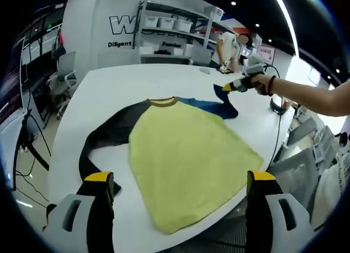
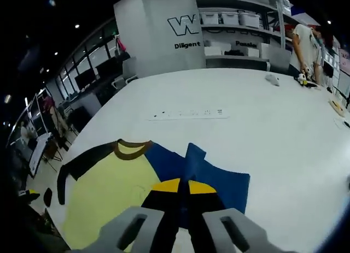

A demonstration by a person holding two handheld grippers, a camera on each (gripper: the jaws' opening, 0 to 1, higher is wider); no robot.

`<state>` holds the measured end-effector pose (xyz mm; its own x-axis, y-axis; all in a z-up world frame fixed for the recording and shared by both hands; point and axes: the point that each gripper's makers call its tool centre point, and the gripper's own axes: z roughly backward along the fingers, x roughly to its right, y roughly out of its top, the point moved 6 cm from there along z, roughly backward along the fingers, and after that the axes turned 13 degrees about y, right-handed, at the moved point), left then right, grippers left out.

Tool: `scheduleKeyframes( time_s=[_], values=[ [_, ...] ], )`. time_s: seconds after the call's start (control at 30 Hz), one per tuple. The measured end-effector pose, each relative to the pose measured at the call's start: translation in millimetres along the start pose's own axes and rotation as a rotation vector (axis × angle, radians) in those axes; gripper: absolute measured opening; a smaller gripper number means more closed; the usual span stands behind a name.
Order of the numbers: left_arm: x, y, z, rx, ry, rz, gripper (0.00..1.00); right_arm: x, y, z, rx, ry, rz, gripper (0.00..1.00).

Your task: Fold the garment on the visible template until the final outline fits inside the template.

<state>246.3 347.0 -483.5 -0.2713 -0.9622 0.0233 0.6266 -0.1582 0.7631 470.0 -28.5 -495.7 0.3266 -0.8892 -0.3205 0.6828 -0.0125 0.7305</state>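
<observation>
white tabletop [image 1: 109, 94] runs wide under me, with shelves [image 1: 175, 29] and a lettered wall behind it, and a person [image 1: 227, 45] standing at the far end. the shirt [image 1: 186, 154] lies flat on it, yellow body toward me, collar [image 1: 163, 102] away, so both sleeves are free to be folded in.

my right gripper [image 2: 183, 190] has its jaws pinched together on the blue sleeve [image 2: 216, 182]; in the left gripper view it sits at the sleeve's far end [image 1: 240, 84], lifting the cloth off the table. i judge i hold it by the cuff so the sleeve can be carried across the yellow body.

my left gripper [image 1: 180, 182] hangs near the hem with jaws wide apart, gripping nothing, waiting by the black sleeve [image 1: 104, 135], which curves out along the table on the other side.

i can't make out a template outline under the shirt. folding looks barely begun.
</observation>
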Motion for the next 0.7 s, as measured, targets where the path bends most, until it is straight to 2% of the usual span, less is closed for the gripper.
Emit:
scheduleKeyframes(
  time_s=[0.33, 0.37, 0.7],
  values=[
    [-5.8, 0.4, 1.8, -0.002, -0.004, 0.007, 0.99, -43.8, 13.3, -24.2, 0.024, 0.074, -0.004, 0.0],
    [-9.0, 0.1, 1.3, 0.013, 0.017, 0.01, 0.99, -52.3, 14.0, -30.5, 0.016, 0.093, -0.016, 0.0],
    [-8.9, 3.9, 2.1, 0.022, 0.016, -0.005, 0.99, -107.7, 16.9, -58.2, 0.014, 0.191, -0.011, 0.0]
  ],
)
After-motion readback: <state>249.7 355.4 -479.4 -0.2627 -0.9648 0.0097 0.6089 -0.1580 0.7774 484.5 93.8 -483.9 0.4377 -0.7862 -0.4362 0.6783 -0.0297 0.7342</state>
